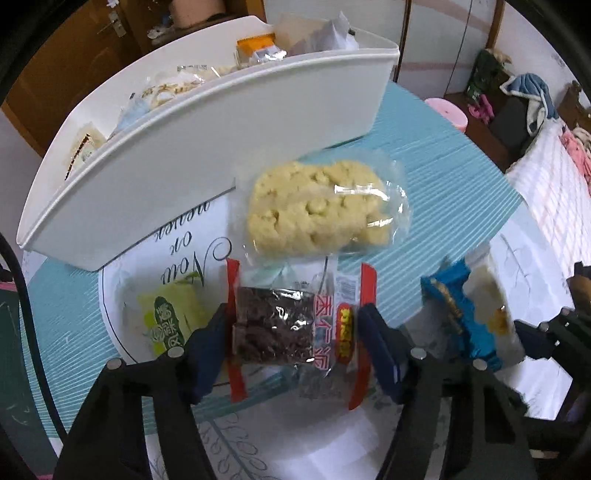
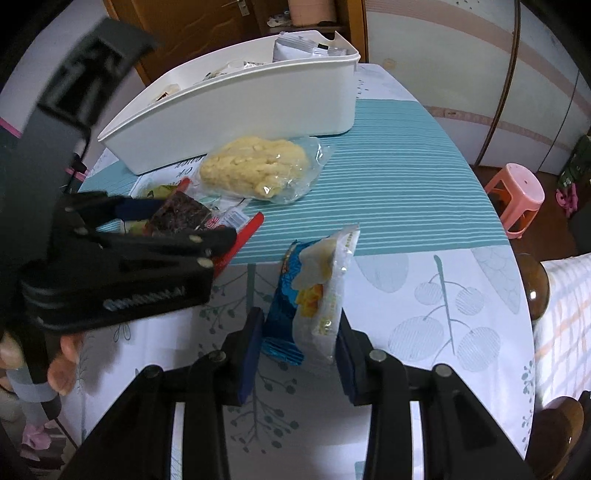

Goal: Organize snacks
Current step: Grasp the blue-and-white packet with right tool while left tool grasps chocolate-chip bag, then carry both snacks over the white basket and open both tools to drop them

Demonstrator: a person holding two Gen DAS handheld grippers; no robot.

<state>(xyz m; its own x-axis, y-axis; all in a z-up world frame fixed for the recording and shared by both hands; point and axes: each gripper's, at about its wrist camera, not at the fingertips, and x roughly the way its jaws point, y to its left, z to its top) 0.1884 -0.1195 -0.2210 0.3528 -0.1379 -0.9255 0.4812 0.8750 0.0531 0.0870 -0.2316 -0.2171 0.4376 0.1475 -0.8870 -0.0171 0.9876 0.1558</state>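
My left gripper (image 1: 291,332) is shut on a dark brown snack packet with red edges (image 1: 280,321), held just above the table; the packet also shows in the right wrist view (image 2: 181,216). My right gripper (image 2: 301,345) is shut on a blue and white snack packet (image 2: 314,291), lifted off the table; the packet shows at right in the left wrist view (image 1: 469,314). A clear bag of yellow puffed snacks (image 1: 321,206) lies on the table before the white bin (image 1: 221,144), which holds several packets. A green packet (image 1: 171,317) lies at left.
The table carries a teal striped and white leaf-print cloth (image 2: 406,177). A pink stool (image 2: 517,195) stands beyond the table's right edge. A bed (image 1: 554,192) is at right. A wooden door (image 2: 192,22) is behind the bin.
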